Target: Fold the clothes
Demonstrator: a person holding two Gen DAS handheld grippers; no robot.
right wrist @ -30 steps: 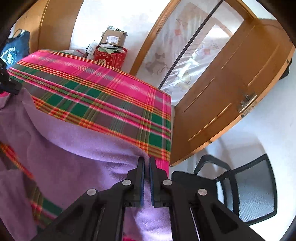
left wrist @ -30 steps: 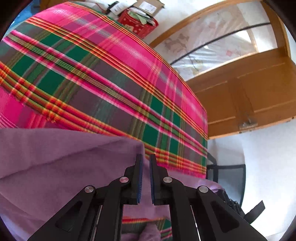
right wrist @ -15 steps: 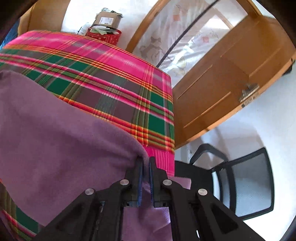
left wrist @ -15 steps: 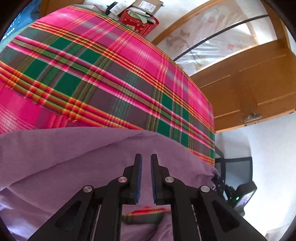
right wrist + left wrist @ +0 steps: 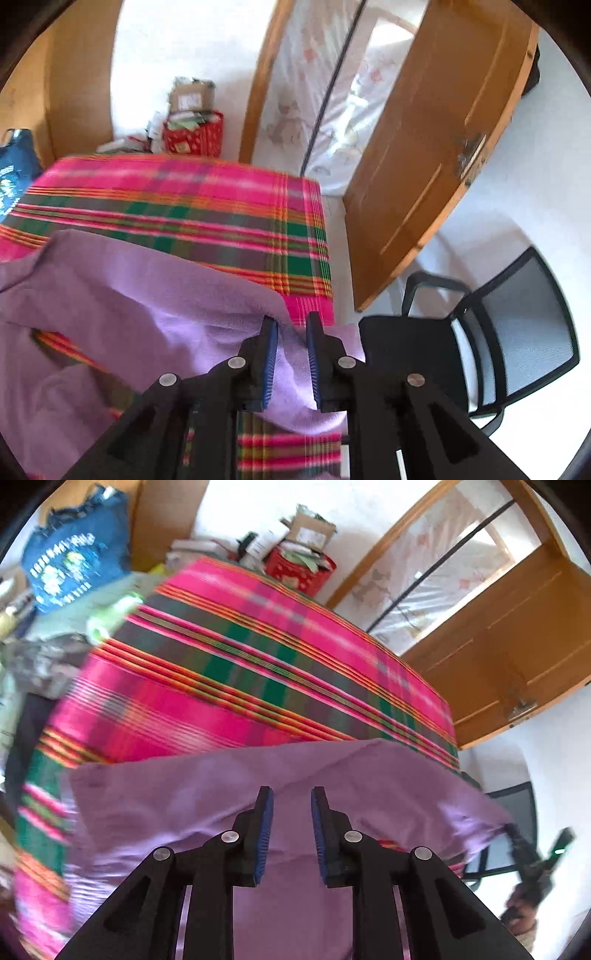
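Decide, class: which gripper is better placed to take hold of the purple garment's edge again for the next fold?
Probably the right. The right gripper has just been opening, with the purple garment edge still between its fingers. The left gripper, also just opening, sits over flat cloth, away from an edge.

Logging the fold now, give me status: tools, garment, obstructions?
Left tool and right tool just opened, nothing gripped. Purple garment lies released on the plaid cloth. No obstruction.
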